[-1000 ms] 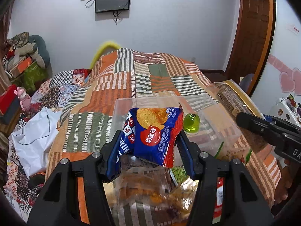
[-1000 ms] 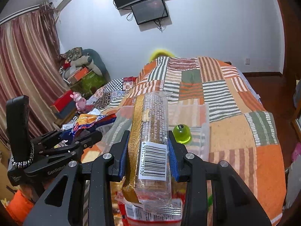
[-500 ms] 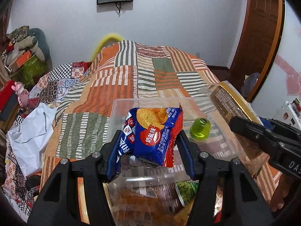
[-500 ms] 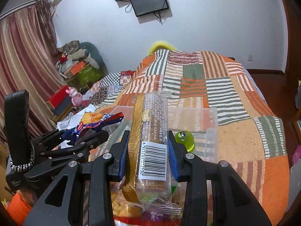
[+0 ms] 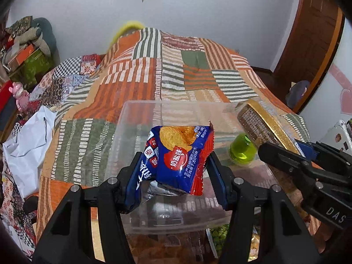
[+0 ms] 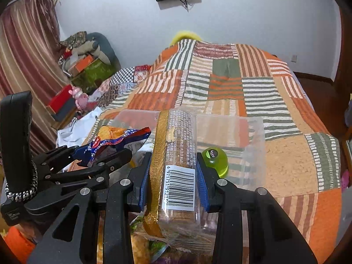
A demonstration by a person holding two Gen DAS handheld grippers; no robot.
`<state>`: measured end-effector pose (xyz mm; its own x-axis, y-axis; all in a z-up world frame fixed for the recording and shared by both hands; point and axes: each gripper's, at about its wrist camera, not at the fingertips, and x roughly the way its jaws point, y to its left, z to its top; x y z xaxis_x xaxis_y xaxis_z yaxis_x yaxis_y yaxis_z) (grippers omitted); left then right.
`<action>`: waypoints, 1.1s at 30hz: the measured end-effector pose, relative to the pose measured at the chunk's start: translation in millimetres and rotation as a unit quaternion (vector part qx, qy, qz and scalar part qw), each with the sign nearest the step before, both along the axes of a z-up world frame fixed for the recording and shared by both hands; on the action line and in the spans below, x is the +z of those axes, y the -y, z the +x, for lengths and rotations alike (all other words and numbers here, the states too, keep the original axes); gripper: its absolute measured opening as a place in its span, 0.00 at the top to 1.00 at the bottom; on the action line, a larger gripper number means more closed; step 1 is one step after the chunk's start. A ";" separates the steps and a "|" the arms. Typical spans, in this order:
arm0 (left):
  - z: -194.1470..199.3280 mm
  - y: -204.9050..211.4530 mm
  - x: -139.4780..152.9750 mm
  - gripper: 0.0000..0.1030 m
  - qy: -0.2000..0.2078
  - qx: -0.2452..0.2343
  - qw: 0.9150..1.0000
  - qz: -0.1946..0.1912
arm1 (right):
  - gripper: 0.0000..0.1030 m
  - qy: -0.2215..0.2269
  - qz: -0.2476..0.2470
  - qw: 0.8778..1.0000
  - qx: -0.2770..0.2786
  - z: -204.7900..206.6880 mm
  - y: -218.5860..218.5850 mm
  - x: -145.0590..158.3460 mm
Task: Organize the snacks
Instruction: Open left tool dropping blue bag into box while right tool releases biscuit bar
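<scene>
Left wrist view: the patchwork bed (image 5: 140,83), soft and striped, carries a clear rigid plastic bin (image 5: 176,114) with a glossy green jelly cup (image 5: 242,150) at its 3 o'clock side. Over the bin, the left tool (image 5: 176,171) is closed on a crinkly blue cracker packet (image 5: 182,154), light and crushable, best pinched at its sealed edges. The right tool (image 6: 173,180) clamps a stiff, slippery cracker sleeve (image 6: 178,154) at mid-length, above the bin's near edge.
</scene>
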<state>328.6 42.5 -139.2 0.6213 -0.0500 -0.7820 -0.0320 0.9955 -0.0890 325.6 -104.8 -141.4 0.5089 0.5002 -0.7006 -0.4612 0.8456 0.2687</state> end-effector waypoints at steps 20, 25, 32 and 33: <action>-3.0 -0.2 -3.5 0.43 -0.024 -0.003 1.000 0.010 | 0.68 0.009 -0.032 0.999 0.029 -5.2 -3.2 2.7; -17.4 3.8 11.3 0.43 -0.007 -0.018 1.000 0.020 | 0.68 0.021 -0.028 0.999 0.029 -12.8 0.4 11.5; -44.1 8.0 29.9 0.43 0.017 -0.029 0.999 0.016 | 0.67 0.038 -0.013 0.999 0.028 -31.3 7.0 25.9; -47.7 8.5 32.5 0.43 0.020 -0.030 0.999 0.015 | 0.67 0.039 -0.012 0.999 0.028 -33.2 8.2 27.4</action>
<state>280.9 33.9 -106.7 0.6487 -0.0644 -0.7583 0.0310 0.9978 -0.0583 292.5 -113.0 -114.0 0.5349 0.5127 -0.6716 -0.5262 0.8240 0.2099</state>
